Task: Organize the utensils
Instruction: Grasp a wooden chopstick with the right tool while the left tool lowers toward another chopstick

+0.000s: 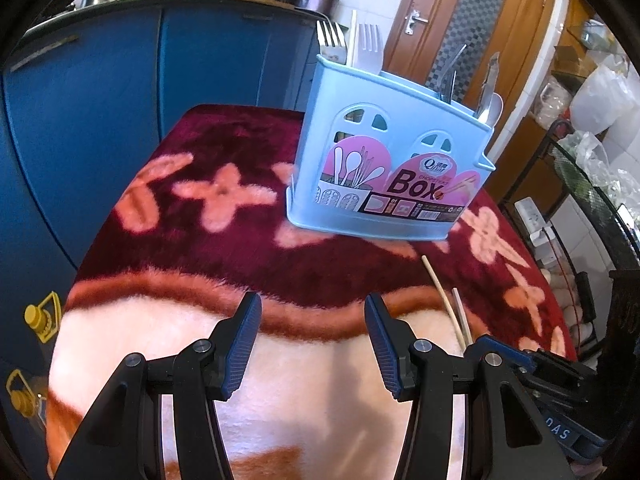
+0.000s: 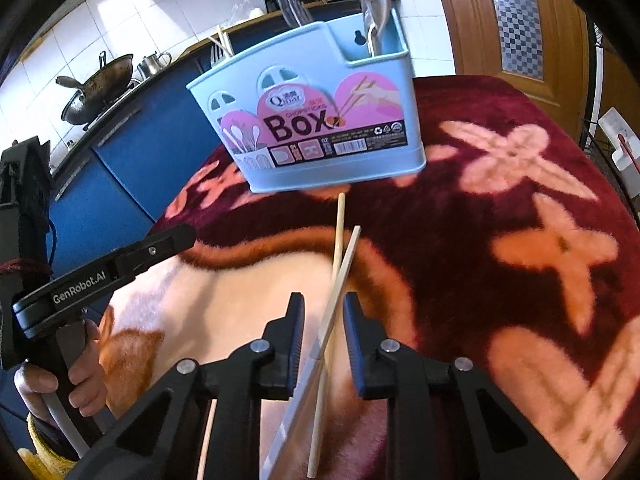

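The right gripper (image 2: 322, 330) sits low over the blanket (image 2: 500, 200). Two chopsticks (image 2: 335, 280) lie crossed on the blanket, & both run thru the gap betw. its blue pads (image 2: 297, 334). The jaws are partly shut, w/ a thin gap on each side of the sticks, so the pads don't look like they squeeze them yet. From the claw the sticks reach up to 12 o'clock, & the longer tip stops just under the blue box (image 2: 316, 120). A third pale stick (image 2: 208, 436) peeks out at 7 o'clock, half hidden by the claw.

The box stands upright on the blanket at 12 o'clock from the right claw, w/ forks, spoons & more sticks poking out of the top. Can't count those well.

The left gripper (image 1: 314, 338) hangs about half open w/ nothing betw. its pads; only blanket under it. The box (image 1: 384, 168) is at 1 o'clock from it, well apart. The chopsticks (image 1: 448, 304) lie at 3 o'clock, just beside its right finger.

A hand (image 2: 44, 384) holds the left gripper's handle.
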The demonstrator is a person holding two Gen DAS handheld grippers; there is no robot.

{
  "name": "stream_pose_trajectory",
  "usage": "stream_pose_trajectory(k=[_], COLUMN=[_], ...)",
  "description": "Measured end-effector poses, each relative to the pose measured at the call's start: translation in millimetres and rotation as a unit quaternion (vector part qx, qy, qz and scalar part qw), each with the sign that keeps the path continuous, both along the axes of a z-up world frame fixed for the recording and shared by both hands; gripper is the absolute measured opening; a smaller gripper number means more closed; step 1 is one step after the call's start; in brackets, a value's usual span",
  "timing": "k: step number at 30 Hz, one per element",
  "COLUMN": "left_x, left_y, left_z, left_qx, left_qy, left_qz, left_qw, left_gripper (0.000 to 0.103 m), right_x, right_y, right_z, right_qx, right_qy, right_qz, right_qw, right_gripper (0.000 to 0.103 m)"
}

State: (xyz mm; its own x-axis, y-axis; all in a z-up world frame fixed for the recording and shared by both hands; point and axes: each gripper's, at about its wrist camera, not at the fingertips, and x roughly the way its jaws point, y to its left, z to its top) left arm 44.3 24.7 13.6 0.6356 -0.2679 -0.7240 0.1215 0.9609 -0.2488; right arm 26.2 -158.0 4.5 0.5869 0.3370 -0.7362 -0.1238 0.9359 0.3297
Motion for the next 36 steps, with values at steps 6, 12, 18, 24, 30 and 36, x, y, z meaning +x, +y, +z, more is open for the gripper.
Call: stream_pose_trajectory(k=[6,12,18,24,30,36], left_x=[-0.6,-1.4,-3.1,-5.2,-5.8,-8.1], left_y=[3.3,3.2,-3.5,-17.0,-34.2,-58.1], left_z=[-0.8,-1.3,0.6,2.4,1.7,0.8], left_qx=[-0.006,-0.008,-0.006,-0.007,-0.008,-0.007], left_qy=[0.001,0.003,0.003,0.007,0.019,0.031], left_qz=[0.003,0.003,-0.005,-0.024,-0.043,-0.067], left_qw=[1.0,1.0,1.0,0.9997,0.9989,0.9973], left_gripper=[0.055,0.055,0.055,0.055,0.055,0.055], right_x=[-1.6,-2.8,-5.5,-6.4,-10.7,-11.3], right_y=[4.5,-2.1,-12.3,-29.5,-46.0,-65.6], right_z=[-2.4,2.7,13.9,15.3,19.3,17.9], right_qx=[-0.018,0.002,0.006,0.016,0.022,0.019], right_qy=[-0.003,-0.01,-0.029,-0.031,-0.04,-0.04], right_qz=[-0.002,-0.008,-0.02,-0.037,-0.047,-0.059], right_qw=[1.0,1.0,0.999,0.999,0.998,0.997], right_gripper=[0.012,0.007,0.007,0.007,0.007,0.007])
